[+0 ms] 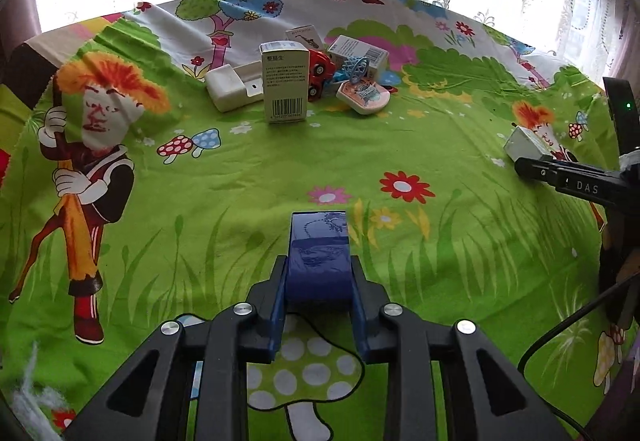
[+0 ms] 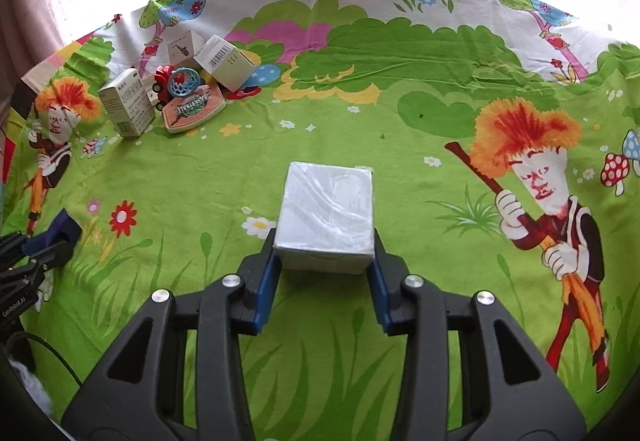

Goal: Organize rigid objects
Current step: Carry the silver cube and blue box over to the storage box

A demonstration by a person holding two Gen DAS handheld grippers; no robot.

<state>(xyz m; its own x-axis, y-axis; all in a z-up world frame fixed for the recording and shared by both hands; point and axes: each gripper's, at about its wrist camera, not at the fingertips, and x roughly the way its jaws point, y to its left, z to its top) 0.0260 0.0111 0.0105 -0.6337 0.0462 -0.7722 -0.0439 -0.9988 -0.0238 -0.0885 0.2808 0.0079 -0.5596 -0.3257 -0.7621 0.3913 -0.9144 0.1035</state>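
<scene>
While clamped in left gripper (image 1: 319,281), glossy dark-blue box (image 1: 319,253); in right gripper (image 2: 325,261), film-wrapped white box (image 2: 327,213).

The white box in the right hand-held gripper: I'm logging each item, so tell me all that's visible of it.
The white box is a plain rectangular carton wrapped in shiny clear film that shows creases and glare. No print is visible. The right hand-held gripper clamps its near end between blue finger pads, its length pointing away from the camera. Whether it rests on the green cartoon cloth is unclear.
</scene>
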